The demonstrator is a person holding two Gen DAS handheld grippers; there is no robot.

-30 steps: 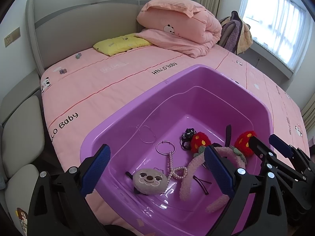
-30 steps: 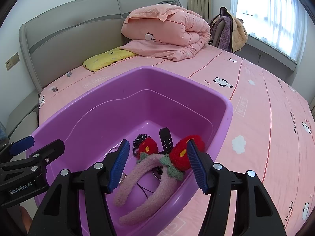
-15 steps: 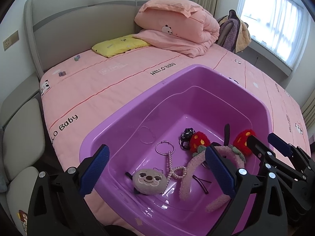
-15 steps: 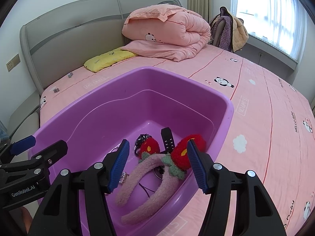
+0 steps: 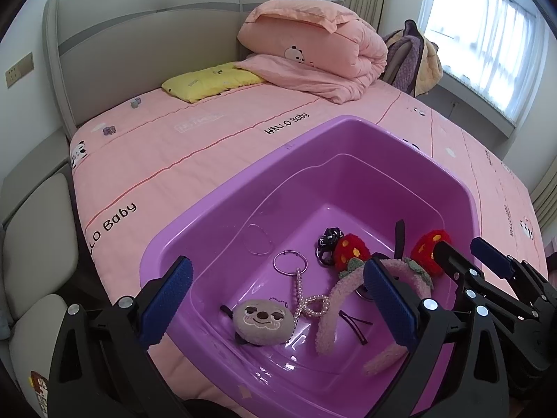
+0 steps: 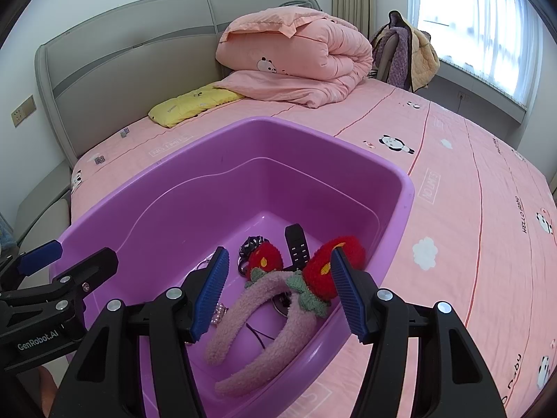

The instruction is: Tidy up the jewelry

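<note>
A purple plastic tub [image 5: 216, 195] [image 6: 400, 216] sits on the pink bed. In it lie a pink fuzzy headband with red strawberries [image 5: 334, 299] [image 6: 257, 296], a sloth plush charm [image 5: 261, 320], a pearl chain on a metal ring [image 5: 299, 285], a black watch strap [image 6: 296, 247], a black scrunchie [image 5: 327, 238] and a dark hairpin [image 5: 355, 322]. My left gripper [image 5: 278, 303] is open and empty above the tub's near side. My right gripper [image 6: 278, 289] is open and empty above the headband.
A folded pink quilt [image 5: 313, 52] and a yellow pillow [image 5: 209, 82] lie at the grey headboard [image 5: 139, 41]. Clothes hang on a chair [image 6: 403, 55] by the window. Pink bedsheet [image 6: 470, 191] spreads to the right of the tub.
Both grippers have drifted very slightly; the views shift a little. Nothing in the tub has moved and both grippers stay open.
</note>
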